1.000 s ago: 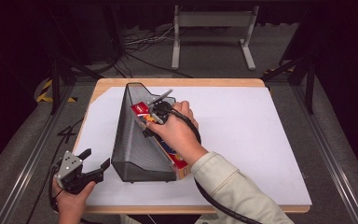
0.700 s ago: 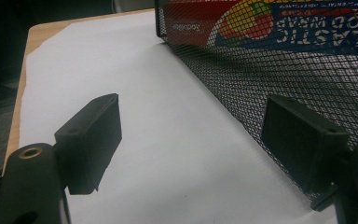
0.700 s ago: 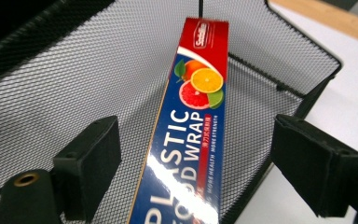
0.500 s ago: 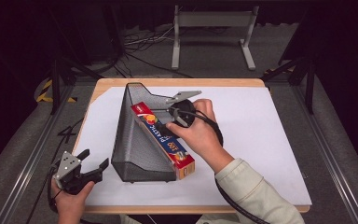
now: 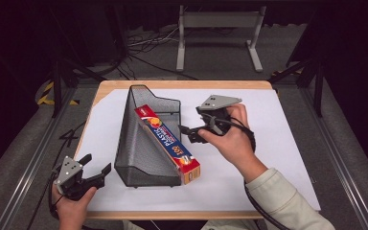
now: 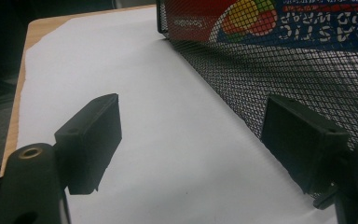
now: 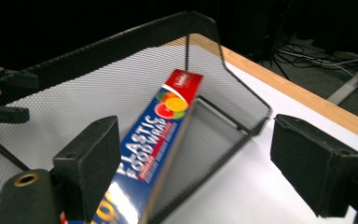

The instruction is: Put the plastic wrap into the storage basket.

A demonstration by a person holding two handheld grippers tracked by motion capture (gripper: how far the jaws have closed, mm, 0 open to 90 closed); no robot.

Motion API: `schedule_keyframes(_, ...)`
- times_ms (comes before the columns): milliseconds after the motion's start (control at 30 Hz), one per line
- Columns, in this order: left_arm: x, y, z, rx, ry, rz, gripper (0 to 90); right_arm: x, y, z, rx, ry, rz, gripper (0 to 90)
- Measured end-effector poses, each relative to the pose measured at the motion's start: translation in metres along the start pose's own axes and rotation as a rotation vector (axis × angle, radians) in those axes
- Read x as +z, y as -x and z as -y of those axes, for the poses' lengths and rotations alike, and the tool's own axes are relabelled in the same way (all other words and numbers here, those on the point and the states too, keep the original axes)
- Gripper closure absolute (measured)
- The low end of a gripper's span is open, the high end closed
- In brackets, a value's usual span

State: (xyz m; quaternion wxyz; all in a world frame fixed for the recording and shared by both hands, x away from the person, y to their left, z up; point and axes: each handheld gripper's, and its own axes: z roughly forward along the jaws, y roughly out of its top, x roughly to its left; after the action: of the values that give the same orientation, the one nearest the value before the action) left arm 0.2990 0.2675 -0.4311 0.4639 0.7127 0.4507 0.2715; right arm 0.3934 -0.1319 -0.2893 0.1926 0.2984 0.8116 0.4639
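A black wire-mesh holder [image 5: 141, 143] stands on the white sheet left of centre. A red and blue plastic food wrap box [image 5: 168, 143] leans inside it, its near end sticking out at the holder's open front right. My right gripper [image 5: 189, 134] hovers open just right of the box, apart from it. In the right gripper view the box [image 7: 156, 135] lies ahead between the open jaws of that gripper [image 7: 200, 158], inside the mesh holder [image 7: 121, 70]. My left gripper [image 5: 96, 164] is open near the table's front left corner. In the left gripper view that gripper [image 6: 191, 135] points along the mesh wall [image 6: 270, 70].
The white sheet [image 5: 278, 143] covers a wooden table whose edge [image 5: 182, 84] shows at the back. Beyond it are a grey metal stand [image 5: 218, 36] and cables on the floor. Dark rails run along both sides of the table.
My right gripper has let go of the box and drawn back to the right, out of the holder. The box now rests leaning in the mesh. The left gripper has stayed put.
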Motion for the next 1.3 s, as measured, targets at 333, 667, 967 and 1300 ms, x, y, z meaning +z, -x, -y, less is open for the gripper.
schedule_keyframes(333, 0.000, 0.000, 0.000, -0.009, -0.002, -0.009, 21.0, -0.044, 0.030, 0.023, 0.001, 0.046, 0.026, 16.6)
schedule_keyframes(667, 0.001, 0.001, 0.001, -0.004, -0.012, -0.010, 20.9, -0.093, 0.058, 0.061, 0.021, 0.075, 0.046, 16.5)
schedule_keyframes(967, 0.002, -0.001, 0.001, -0.012, -0.012, -0.012, 20.9, -0.110, 0.079, 0.097, 0.007, 0.103, 0.066, 16.5)
schedule_keyframes(1300, 0.002, 0.000, 0.001, -0.011, -0.011, -0.011, 20.9, -0.111, 0.097, 0.155, 0.057, 0.063, 0.077, 16.5)
